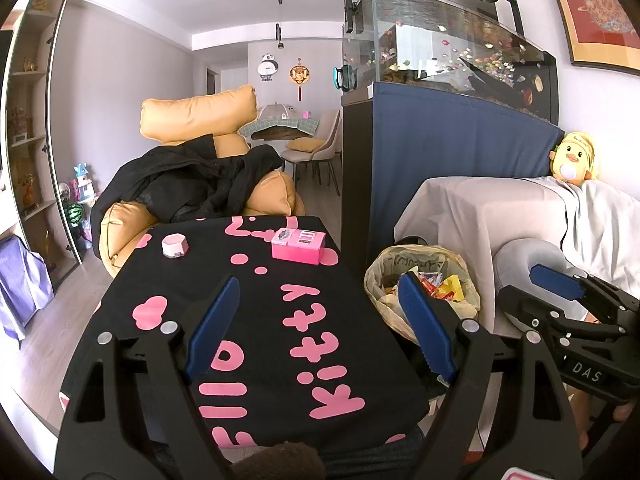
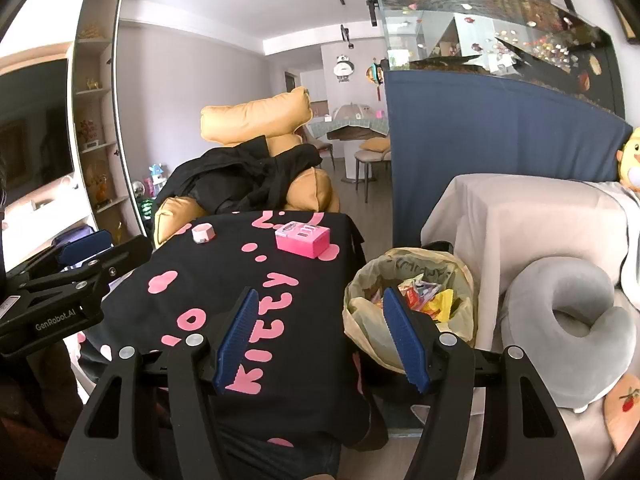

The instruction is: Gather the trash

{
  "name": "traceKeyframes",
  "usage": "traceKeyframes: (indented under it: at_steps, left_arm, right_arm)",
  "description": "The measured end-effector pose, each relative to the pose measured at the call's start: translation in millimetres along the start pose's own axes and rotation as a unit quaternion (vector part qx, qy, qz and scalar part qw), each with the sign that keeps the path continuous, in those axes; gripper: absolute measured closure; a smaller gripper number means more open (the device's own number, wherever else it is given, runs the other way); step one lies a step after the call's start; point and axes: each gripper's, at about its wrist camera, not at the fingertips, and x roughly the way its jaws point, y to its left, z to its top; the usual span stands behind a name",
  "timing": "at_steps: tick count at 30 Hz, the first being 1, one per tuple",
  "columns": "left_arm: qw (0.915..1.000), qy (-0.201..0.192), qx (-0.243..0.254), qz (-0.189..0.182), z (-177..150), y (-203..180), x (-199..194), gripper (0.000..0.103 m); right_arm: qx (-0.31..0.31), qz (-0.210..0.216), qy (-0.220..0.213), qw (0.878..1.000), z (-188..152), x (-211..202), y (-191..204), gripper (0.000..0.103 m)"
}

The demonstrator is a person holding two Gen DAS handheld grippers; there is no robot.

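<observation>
The trash bin [image 1: 420, 280], lined with a crinkled yellowish bag, sits at centre right of the left wrist view, partly hidden behind a blue ribbed finger pad; only bright wrappers [image 1: 444, 286] show inside, their shapes hard to make out. The left gripper [image 1: 320, 320] stands open and empty, and so does the right gripper [image 2: 324, 332]. A black cloth with pink lettering [image 1: 256, 312] covers the table, its near edge cut off; a glossy pink box [image 1: 298, 246] rests toward its far end.
</observation>
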Motion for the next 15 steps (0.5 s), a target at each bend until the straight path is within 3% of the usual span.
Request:
traceKeyframes:
  at_steps: [15]
  left_arm:
    - [1.0, 0.0, 0.0, 0.0, 0.6, 0.2, 0.3, 0.025]
  right_arm:
    - [0.001, 0.0, 0.0, 1.0, 0.4, 0.2, -1.0, 0.042]
